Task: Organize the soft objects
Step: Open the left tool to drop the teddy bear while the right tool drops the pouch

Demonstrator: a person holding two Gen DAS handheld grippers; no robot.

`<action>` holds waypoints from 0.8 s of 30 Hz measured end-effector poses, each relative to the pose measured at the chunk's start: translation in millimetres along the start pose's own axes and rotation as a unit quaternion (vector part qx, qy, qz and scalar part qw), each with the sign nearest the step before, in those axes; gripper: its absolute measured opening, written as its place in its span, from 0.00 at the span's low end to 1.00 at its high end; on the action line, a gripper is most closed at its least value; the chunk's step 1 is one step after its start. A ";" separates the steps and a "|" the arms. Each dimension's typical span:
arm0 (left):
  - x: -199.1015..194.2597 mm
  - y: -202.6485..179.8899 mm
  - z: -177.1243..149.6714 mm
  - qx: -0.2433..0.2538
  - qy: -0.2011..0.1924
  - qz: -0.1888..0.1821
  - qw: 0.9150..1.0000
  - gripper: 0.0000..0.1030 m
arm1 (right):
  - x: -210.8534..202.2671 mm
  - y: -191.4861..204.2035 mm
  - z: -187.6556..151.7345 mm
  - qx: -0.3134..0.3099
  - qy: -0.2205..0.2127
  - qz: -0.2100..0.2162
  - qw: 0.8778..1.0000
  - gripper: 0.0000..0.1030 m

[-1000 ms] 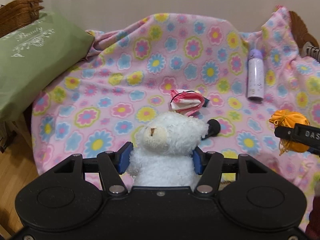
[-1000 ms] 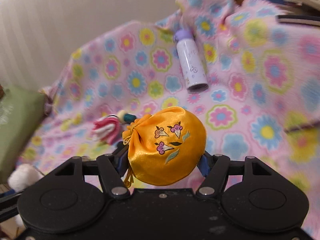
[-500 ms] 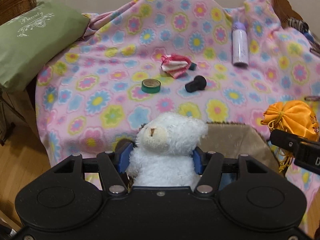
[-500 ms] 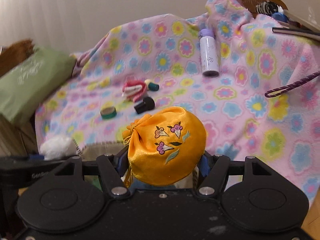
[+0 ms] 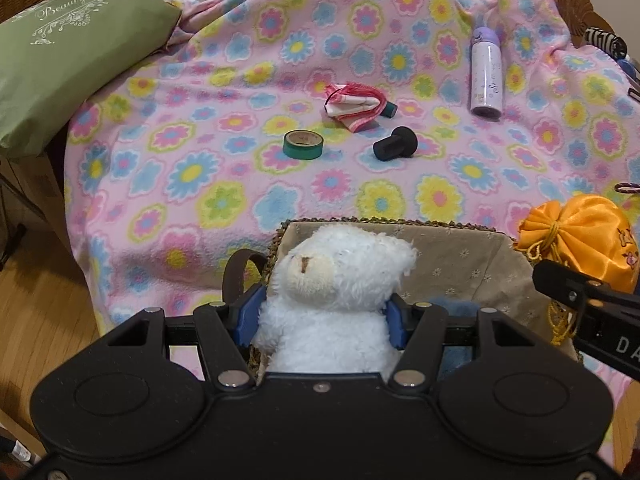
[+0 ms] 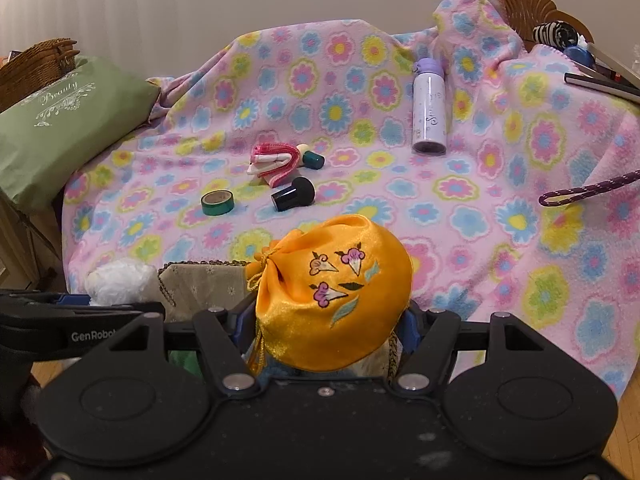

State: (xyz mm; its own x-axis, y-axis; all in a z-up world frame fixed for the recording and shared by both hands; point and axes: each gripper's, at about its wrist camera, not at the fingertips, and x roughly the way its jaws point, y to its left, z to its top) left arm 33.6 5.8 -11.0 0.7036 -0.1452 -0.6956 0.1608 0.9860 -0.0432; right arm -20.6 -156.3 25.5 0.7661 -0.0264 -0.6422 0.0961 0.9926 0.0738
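The left gripper (image 5: 322,314) has its blue fingers (image 5: 249,312) pinching a white plush bear (image 5: 336,280) by the body, above a fabric-lined woven basket (image 5: 452,256). To its right, the right gripper (image 6: 326,330) has its fingers clamped on an orange satin pouch (image 6: 332,292), over the basket's right side. Beyond lies a pink flowered blanket (image 5: 200,168) carrying 1 green tape roll (image 5: 303,144), a black knob (image 5: 394,145), a folded pink cloth (image 5: 354,102) and a lilac bottle (image 5: 486,74). A green pillow (image 5: 68,52) sits at far left.
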 end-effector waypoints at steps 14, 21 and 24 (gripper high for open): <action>0.3 -2.4 0.0 0.005 0.005 -0.011 1.000 0.60 | -0.7 7.1 1.9 -0.034 -0.011 0.005 0.999 0.66; 0.3 -2.3 -0.1 0.002 0.008 -0.007 1.000 0.60 | -0.1 2.9 1.5 -0.034 -0.010 0.006 0.999 0.67; -0.7 -2.9 -0.2 0.004 0.007 -0.007 1.000 0.61 | 0.5 0.7 1.4 -0.030 -0.009 0.006 0.999 0.67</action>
State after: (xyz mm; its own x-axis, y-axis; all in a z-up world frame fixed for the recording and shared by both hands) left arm 32.5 3.1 -10.5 0.6915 -0.1587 -0.7047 0.1765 0.9831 -0.0483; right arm -19.3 -155.8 26.2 0.7789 -0.0162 -0.6270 0.0492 0.9982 0.0353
